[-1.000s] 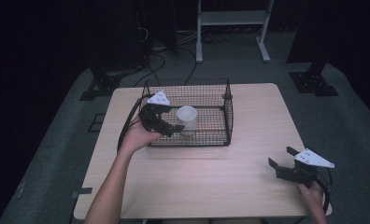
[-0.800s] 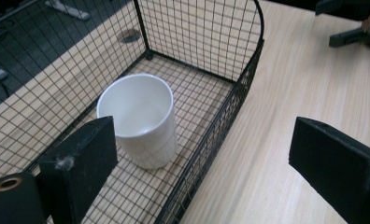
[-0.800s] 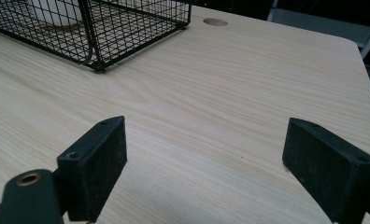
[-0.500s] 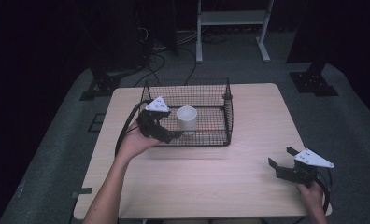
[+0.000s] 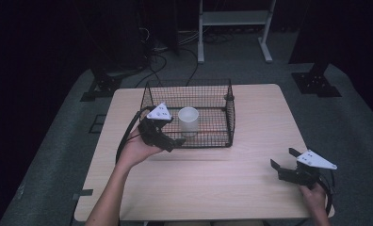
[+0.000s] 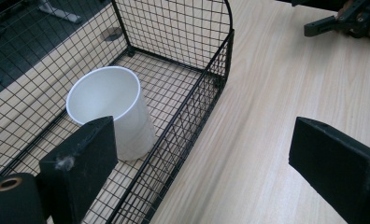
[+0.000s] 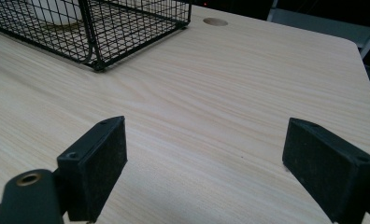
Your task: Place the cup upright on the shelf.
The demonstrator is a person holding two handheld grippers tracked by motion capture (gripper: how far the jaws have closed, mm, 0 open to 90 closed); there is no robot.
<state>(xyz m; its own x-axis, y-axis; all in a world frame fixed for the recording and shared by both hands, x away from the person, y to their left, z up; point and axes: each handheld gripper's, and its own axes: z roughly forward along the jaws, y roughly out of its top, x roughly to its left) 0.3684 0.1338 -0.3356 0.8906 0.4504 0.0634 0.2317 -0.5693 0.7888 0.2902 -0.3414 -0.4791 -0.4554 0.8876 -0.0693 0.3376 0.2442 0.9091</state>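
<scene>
**Now withdrawing from the basket, cup left inside**

Evidently the left gripper (image 5: 168, 141) is hanging at the near-left corner of the wire basket (image 5: 230, 123), its jaws standing wide apart with nothing between them. In the left gripper view one jaw is lying over the mesh and the other over bare table (image 6: 286, 93), so the near wall is running between them. To do this step well, I judge the hand is needing to stay above the rim and pull clear toward the person's side, without hooking a pad on the wire and dragging the basket along.

The white cup (image 5: 189, 119) is standing upright on the basket floor, mouth up, toward the left end and just beside the near wall. It is looking empty, and the basket is holding nothing else that I can make out.

The right gripper (image 5: 287, 165) is waiting well apart at the table's near-right corner, jaws open on nothing, pointing across bare wood toward the basket.
</scene>
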